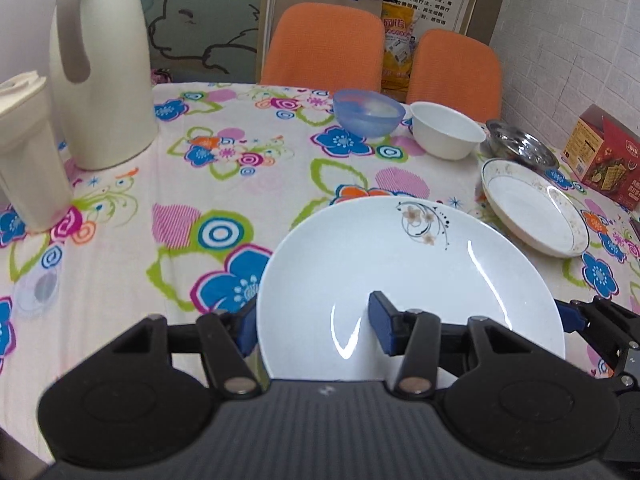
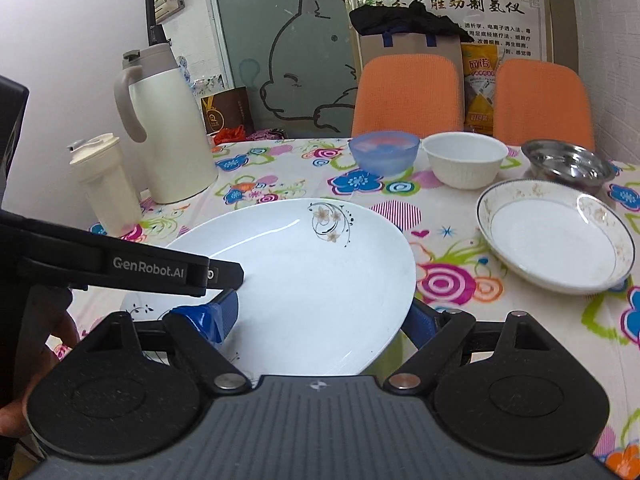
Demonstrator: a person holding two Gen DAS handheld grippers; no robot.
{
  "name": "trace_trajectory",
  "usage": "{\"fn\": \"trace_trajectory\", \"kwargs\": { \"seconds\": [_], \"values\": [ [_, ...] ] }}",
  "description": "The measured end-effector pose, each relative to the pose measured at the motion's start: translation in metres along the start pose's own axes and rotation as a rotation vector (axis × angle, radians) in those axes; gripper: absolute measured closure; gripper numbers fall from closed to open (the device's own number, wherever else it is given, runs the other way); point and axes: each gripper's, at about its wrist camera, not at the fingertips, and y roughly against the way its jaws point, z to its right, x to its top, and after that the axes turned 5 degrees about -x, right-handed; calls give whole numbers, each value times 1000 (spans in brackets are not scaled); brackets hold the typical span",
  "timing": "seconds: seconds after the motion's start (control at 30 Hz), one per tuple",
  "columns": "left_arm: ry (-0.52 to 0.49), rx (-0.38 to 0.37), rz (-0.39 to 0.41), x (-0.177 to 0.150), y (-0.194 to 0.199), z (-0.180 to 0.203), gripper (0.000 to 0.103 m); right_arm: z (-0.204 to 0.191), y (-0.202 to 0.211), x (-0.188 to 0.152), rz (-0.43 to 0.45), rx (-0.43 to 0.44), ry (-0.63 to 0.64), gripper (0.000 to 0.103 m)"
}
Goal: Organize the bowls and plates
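Observation:
A large white plate with a flower motif [image 1: 408, 276] [image 2: 320, 280] is held tilted above the flowered tablecloth by both grippers. My left gripper [image 1: 316, 324] is shut on its left rim, one blue pad under the plate and one on top. My right gripper [image 2: 324, 320] is shut on its right rim in the same way. The left gripper's finger [image 2: 132, 270] crosses the right wrist view. A deep white plate with a patterned rim [image 1: 534, 206] [image 2: 556, 236] lies to the right. A blue bowl [image 1: 368, 112] [image 2: 384, 152], a white bowl [image 1: 446, 130] [image 2: 464, 160] and a steel bowl [image 1: 522, 146] [image 2: 568, 164] stand behind.
A cream thermos jug [image 1: 100, 76] [image 2: 164, 128] and a cream lidded cup [image 1: 28, 152] [image 2: 104, 184] stand at the left. A red carton [image 1: 608, 156] sits by the right wall. Two orange chairs [image 1: 324, 44] [image 2: 540, 100] stand behind the table.

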Motion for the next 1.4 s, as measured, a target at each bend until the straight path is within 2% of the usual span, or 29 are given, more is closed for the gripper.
{"fn": "trace_trajectory", "kwargs": {
  "seconds": [0.17, 0.27, 0.37, 0.4, 0.43, 0.5, 0.6, 0.73, 1.4],
  "values": [
    [6, -7, -5, -10, -8, 0, 53, -3, -1, -17, -14, -14, 17, 29],
    [37, -32, -44, -10, -17, -4, 54, -2, -4, -20, -5, -40, 42, 28],
    [-6, -14, 4, -11, -11, 0, 54, 5, -7, -23, -17, -18, 6, 28],
    [-23, 0, 22, -9, -8, 2, 52, 8, -8, -24, -24, -5, -12, 28],
    [-35, 10, 32, -8, -5, 3, 44, 10, -10, -26, -30, 6, -21, 29],
    [-54, 26, 56, -5, 1, 3, 34, 9, -13, -29, -38, 15, -16, 30],
    [-35, 52, 94, 1, 11, -3, 33, 15, -5, -27, 12, 9, -51, 30],
    [-7, 40, 104, 8, 16, -6, 32, 32, 6, -21, 44, -17, -98, 29],
    [-123, -12, 80, 9, 2, 60, 27, 79, 28, -32, 26, -81, -181, 29]
  ]
}}
